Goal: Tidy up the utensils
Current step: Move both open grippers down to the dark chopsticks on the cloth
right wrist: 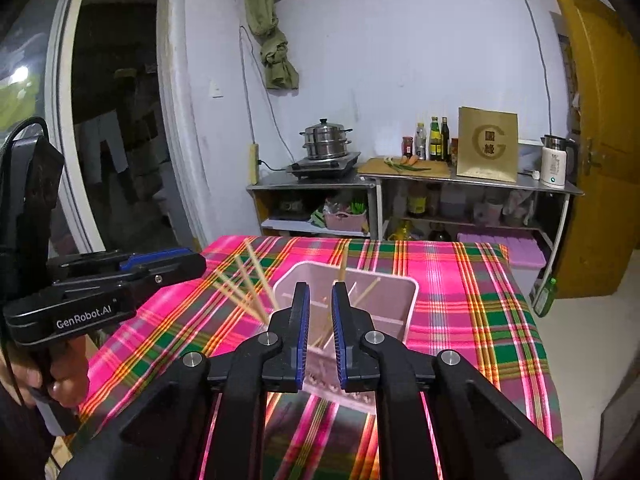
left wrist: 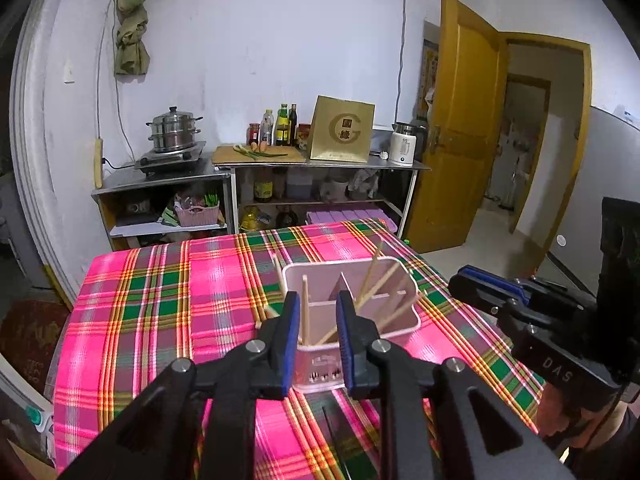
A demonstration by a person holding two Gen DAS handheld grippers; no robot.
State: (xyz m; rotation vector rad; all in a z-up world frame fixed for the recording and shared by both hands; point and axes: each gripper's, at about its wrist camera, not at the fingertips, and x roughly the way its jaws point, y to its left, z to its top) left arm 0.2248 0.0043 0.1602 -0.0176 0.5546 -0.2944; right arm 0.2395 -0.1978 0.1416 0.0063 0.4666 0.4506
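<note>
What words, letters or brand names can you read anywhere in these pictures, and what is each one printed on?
"GenRobot.AI": side of the left gripper, seen from the right wrist view.
"DAS": body of the right gripper, seen from the left wrist view.
"G" around two characters too blurred to read: gold box.
Bottle labels and kettle print: too small to read.

So the utensil holder (left wrist: 352, 312) sits on the table (left wrist: 160, 300), a bit toward the right edge, with chopsticks (left wrist: 306, 308) standing in its compartments. More chopsticks (right wrist: 240, 284) look to be just left of it, though they're blurry. Behind the table's far edge are the shelves (left wrist: 320, 168), stove (left wrist: 170, 158) left, kettle (left wrist: 404, 144) right.
</note>
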